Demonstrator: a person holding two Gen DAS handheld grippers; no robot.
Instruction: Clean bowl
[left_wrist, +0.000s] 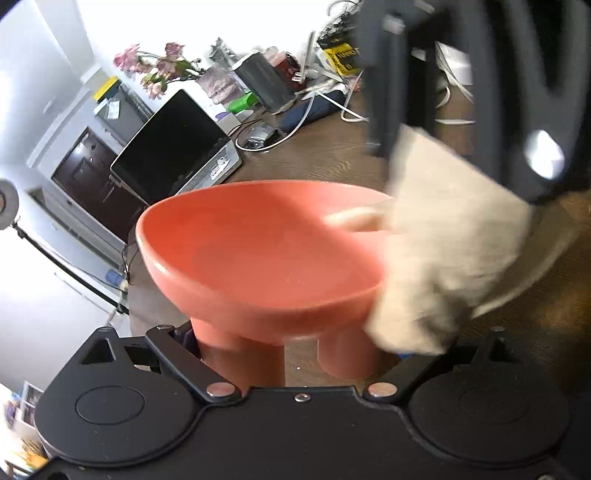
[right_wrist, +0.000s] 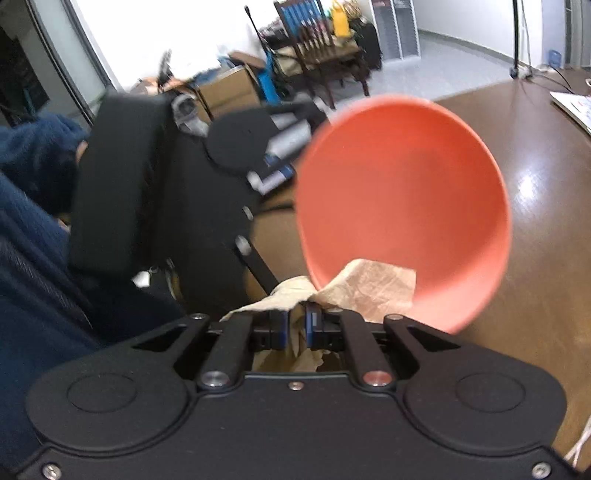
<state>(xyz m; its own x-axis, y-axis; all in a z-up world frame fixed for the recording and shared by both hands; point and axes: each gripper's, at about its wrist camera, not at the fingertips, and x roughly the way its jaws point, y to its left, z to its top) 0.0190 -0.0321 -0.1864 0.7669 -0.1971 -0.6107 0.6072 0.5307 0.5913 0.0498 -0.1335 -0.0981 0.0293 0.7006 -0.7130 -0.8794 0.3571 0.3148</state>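
We see a brown table (right_wrist: 535, 206) beyond the fingers. Our left gripper (left_wrist: 291, 343), spread wide, seems to clamp the legs of the tilted bowl (left_wrist: 266, 254), though its pads are hidden. Our right gripper (right_wrist: 295, 328) is pinched tight on the cloth (right_wrist: 373, 291), which lies against the bowl's rim ahead of its fingertips.

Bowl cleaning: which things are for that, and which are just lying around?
For the job: orange bowl, beige cloth, left gripper around the bowl's legs, right gripper pinching the cloth.

Lying about: laptop, flowers, cables, chair.
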